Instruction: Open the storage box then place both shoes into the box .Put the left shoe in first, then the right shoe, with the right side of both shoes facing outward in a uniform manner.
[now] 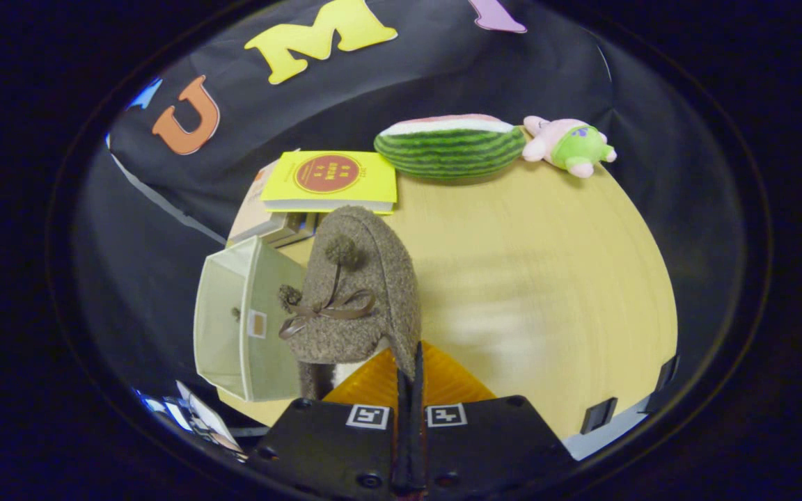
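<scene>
Box [237, 320] off to the left of the fingers, pale fabric kind, tipped on its side with the open mouth facing left and a small label patch on the near wall. Sitting at the table's [547, 278] left edge, just beside the shoe.

Shoe [356, 292] next, fuzzy brown slipper type with a ribbon bow and two little pom-poms on top. Held up right ahead of the fingers, toe pointing away, its rim pinched in the gripper [409, 372]. Fingers squeezed nearly together with just the thin edge of the shoe's opening caught between them, so narrow and clamped on the shoe. Looks lifted off the table, though hard to be sure from this angle. Can't tell if it's the left or right shoe either.

Beyond the shoe, a bit left: yellow book [331, 182] lying on top of another stack of stuff.

Further right, past the fingers at the far edge of the table: watermelon-slice plush [450, 147], then a pink and green plush toy [568, 147] almost touching its right end.

Rest of the wooden tabletop to the right of the fingers bare, light glare in the middle.
</scene>
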A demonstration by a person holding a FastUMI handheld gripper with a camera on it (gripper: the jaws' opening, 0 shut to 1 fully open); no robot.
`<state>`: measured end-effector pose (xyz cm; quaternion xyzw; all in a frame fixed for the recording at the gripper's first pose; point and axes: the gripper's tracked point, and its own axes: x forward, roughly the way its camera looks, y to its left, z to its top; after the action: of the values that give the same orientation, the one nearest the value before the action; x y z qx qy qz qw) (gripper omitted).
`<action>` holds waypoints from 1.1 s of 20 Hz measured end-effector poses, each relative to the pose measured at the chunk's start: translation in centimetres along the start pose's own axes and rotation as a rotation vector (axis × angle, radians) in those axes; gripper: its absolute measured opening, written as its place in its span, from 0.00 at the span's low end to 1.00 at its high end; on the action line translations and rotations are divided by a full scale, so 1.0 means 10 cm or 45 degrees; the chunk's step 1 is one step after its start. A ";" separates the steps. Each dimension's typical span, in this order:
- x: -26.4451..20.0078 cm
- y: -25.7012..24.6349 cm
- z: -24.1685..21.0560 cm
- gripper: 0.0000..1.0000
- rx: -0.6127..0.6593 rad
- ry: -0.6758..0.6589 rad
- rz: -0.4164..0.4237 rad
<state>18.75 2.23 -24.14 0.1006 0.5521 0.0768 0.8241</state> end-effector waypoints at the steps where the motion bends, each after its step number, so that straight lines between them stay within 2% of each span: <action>1: -0.03 0.15 0.01 0.06 0.005 -0.003 0.011; 9: -0.08 1.37 0.05 0.06 0.010 -0.092 0.069; 14: 0.13 2.00 -0.08 0.06 -0.004 -0.125 0.099; 22: 0.48 2.20 -0.24 0.06 0.001 -0.139 0.057</action>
<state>18.02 24.83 -23.83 0.1174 0.5041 0.0892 0.8509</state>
